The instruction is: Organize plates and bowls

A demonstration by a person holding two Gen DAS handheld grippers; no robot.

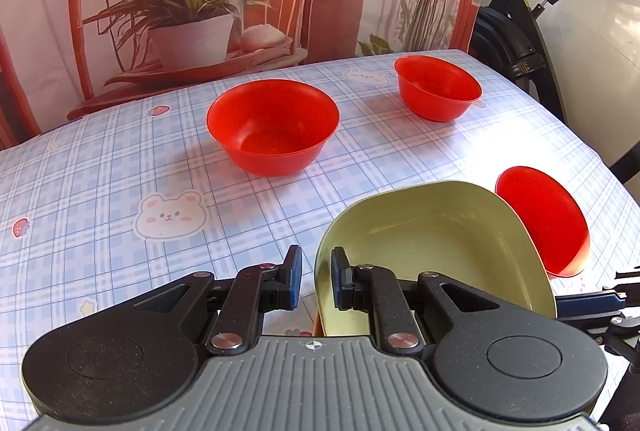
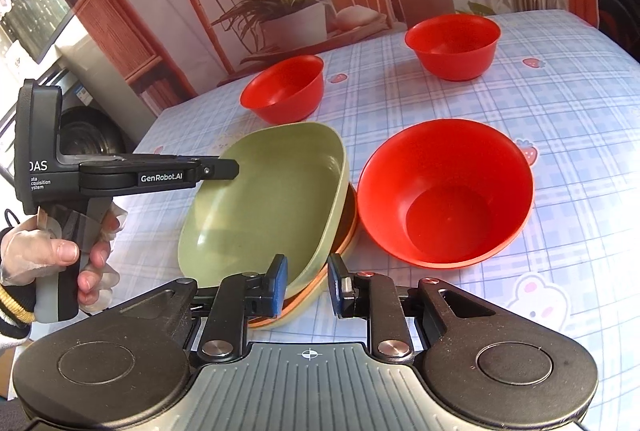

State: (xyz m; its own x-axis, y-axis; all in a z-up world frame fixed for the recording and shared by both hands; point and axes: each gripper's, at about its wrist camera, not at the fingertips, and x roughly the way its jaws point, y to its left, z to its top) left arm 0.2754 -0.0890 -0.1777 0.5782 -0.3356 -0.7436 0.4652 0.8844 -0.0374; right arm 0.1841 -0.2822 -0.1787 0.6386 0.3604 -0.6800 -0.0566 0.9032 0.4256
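A checked tablecloth [image 2: 560, 103] covers the table. On it: three red bowls [image 2: 446, 193] [image 2: 284, 89] [image 2: 454, 47] right and top, stacked plates [image 2: 280, 315] centre.

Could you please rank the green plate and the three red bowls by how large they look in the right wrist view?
1. Green plate and nearest red bowl: look alike, both close to the camera.
2. Far right bowl.
3. Far left bowl, only slightly smaller; distance makes this unsure.

The green plate [image 2: 264, 207] hides most of the orange plate [image 2: 347, 231] beneath it.
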